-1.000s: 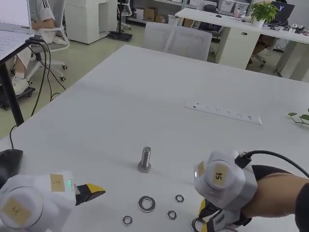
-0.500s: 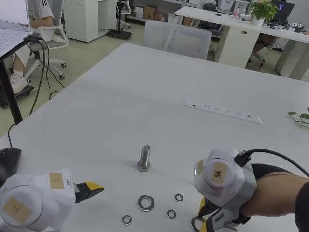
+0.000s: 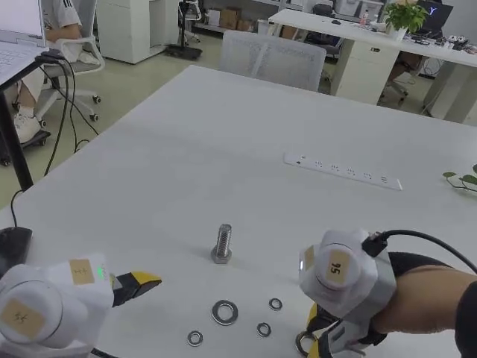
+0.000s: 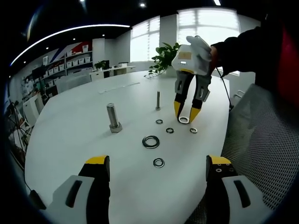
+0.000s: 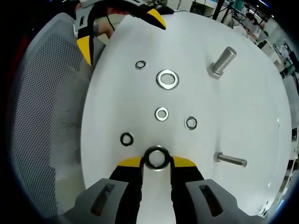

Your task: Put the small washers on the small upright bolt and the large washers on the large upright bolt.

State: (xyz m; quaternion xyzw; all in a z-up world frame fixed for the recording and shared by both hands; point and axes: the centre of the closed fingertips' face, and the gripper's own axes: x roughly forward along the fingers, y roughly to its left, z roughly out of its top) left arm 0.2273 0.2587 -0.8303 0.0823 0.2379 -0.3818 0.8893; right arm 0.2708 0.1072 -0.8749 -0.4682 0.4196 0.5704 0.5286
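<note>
Two grippers sit low at the table's (image 3: 223, 134) near edge. The right gripper (image 5: 156, 161), tips down at near right, pinches a large washer (image 5: 157, 149). The left gripper (image 4: 157, 161), level at near left, has its jaws spread. The large bolt (image 3: 223, 244) stands upright between them, farther off.

Tabletop (image 3: 186, 134): white, matte.
Power strip (image 3: 343, 172): white, lying flat towards the tabletop's far right edge.
Mesh chair (image 3: 272, 63): grey, at the tabletop's far edge.
Leaves (image 3: 463, 179): green sprig at the right edge, beside the power strip.
Cables (image 3: 63, 97): black, hanging beyond the left edge.
Potted plant (image 3: 406, 15): on a white desk (image 3: 373, 60) behind the mesh chair.
</note>
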